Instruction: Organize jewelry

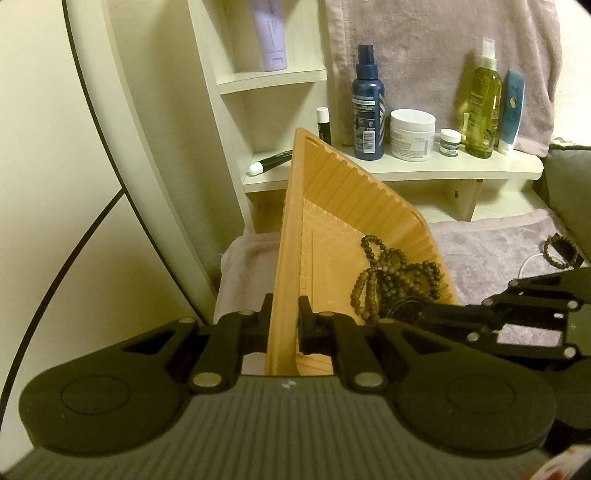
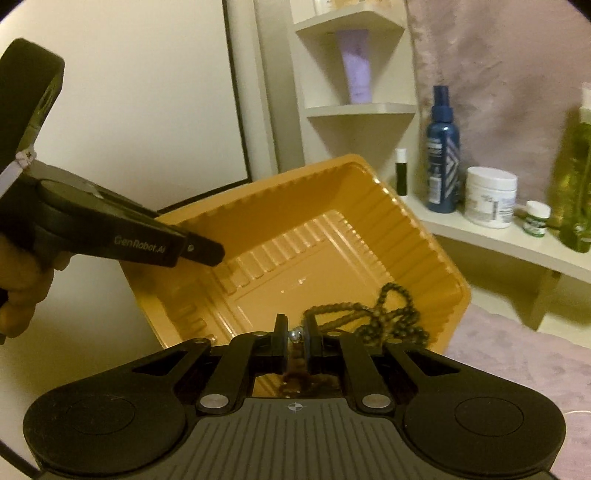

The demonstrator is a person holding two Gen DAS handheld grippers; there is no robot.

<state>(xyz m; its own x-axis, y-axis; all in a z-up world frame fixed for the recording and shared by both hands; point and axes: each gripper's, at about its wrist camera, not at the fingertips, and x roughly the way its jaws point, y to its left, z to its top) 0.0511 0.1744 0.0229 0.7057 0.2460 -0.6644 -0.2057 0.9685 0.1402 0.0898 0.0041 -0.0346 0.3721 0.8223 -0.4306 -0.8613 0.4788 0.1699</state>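
An orange ribbed plastic tray (image 1: 332,206) is held tilted above the bed; my left gripper (image 1: 286,317) is shut on its near wall. It also shows in the right wrist view (image 2: 295,229). Brown bead necklaces (image 1: 391,277) lie piled in its low corner, also seen in the right wrist view (image 2: 373,314). My right gripper (image 2: 294,338) is shut on a small silver bead piece (image 2: 295,335) over the tray's near rim; in the left wrist view it (image 1: 410,314) reaches in from the right. A beaded bracelet (image 1: 559,251) lies on the blanket.
A cream shelf (image 1: 406,170) behind holds a blue spray bottle (image 1: 367,103), white jar (image 1: 412,134), small jar (image 1: 450,142), green oil bottle (image 1: 482,99), blue tube (image 1: 511,110) and black lip balm (image 1: 323,125). A lilac tube (image 1: 269,33) stands higher. A mauve blanket (image 1: 498,240) covers the bed.
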